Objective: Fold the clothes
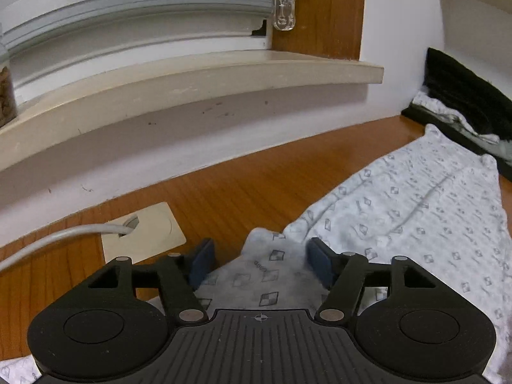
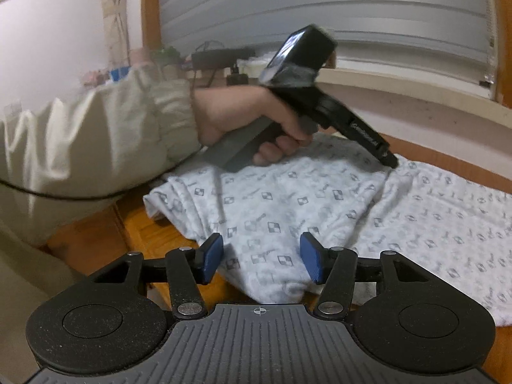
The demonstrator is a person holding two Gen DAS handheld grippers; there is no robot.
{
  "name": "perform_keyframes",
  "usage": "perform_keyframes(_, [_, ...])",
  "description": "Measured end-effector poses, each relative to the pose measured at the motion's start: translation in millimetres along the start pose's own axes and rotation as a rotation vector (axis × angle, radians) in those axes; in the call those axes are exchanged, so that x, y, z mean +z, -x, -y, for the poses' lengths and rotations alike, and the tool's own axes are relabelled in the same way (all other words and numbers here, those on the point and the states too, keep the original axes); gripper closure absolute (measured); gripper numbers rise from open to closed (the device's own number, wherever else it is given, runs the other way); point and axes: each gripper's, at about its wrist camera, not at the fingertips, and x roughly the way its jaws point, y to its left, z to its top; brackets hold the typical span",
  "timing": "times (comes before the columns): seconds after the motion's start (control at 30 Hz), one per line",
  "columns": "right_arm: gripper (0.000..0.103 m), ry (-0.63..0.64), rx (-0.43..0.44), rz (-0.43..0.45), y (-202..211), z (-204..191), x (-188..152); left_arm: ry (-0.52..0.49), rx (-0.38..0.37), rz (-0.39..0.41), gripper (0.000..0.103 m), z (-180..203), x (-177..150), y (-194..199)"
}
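A white garment (image 1: 416, 208) with a small grey diamond print lies spread on the wooden table (image 1: 240, 198). In the left wrist view one of its corners pokes up between the blue pads of my left gripper (image 1: 260, 260), whose fingers stand wide open and apart from the cloth. In the right wrist view my right gripper (image 2: 262, 256) is open just above a folded-over part of the garment (image 2: 281, 198) near the table's front edge. A hand (image 2: 243, 115) holds the left gripper (image 2: 388, 160), its tip down on the cloth farther back.
A beige cable plate (image 1: 144, 236) with a grey cable (image 1: 64, 236) sits in the table left of the garment. A wall and window sill (image 1: 192, 76) close the back. Dark clothing (image 1: 464, 105) lies at the far right. A beige sleeve (image 2: 96, 140) fills the left.
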Motion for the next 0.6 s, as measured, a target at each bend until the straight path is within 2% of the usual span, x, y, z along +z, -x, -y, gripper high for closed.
perform_keyframes(0.07, [0.049, -0.028, -0.019, 0.018, 13.2, 12.9, 0.3, 0.005, 0.007, -0.002, 0.033, -0.7, -0.5, -0.9])
perform_keyframes(0.17, [0.045, -0.131, -0.225, 0.024, 54.2, 72.4, -12.0, 0.010, 0.011, -0.003, 0.032, -1.5, -0.9, -0.7])
perform_keyframes(0.43, [0.044, -0.408, -0.770, 0.038, 162.9, 230.2, -45.0, 0.016, 0.021, -0.003, 0.030, -1.6, -0.5, 0.8])
perform_keyframes(0.5, [0.045, -0.507, -0.815, 0.050, 179.2, 257.9, -56.7, 0.021, 0.025, -0.005, 0.030, -1.6, 0.0, 0.1])
perform_keyframes(0.6, [0.047, -0.600, -0.771, 0.090, 184.4, 280.2, -65.6, 0.022, 0.028, -0.006, 0.029, -1.7, 0.1, 0.0])
